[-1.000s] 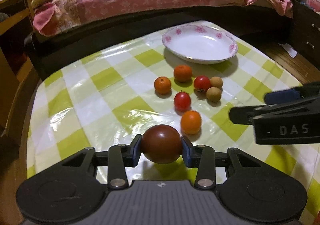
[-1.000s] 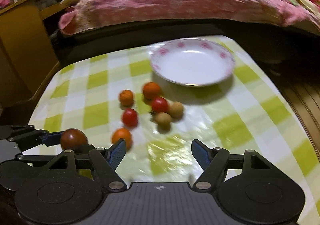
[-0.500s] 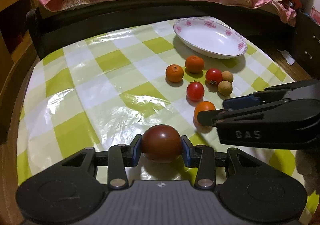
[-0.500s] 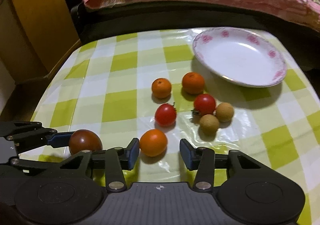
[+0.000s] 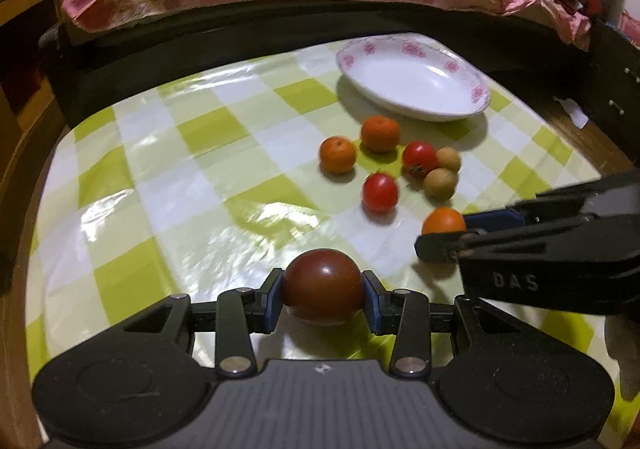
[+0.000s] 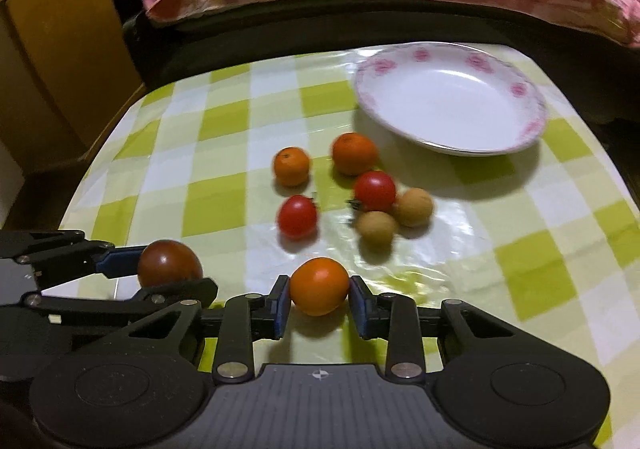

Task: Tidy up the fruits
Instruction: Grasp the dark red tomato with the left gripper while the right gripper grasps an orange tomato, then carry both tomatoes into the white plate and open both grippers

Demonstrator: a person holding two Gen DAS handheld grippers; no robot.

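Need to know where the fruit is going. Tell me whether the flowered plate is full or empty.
Empty. The plate shows only its bare white bowl and pink-flower rim in both views; all the loose fruit lies on the checked tablecloth in front of it.

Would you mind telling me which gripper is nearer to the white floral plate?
Neither clearly. The left gripper, shut on the dark tomato, and the right gripper, around an orange fruit, both sit well short of the plate.

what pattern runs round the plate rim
Pink flowers on the white plate, clearest in the right wrist view.
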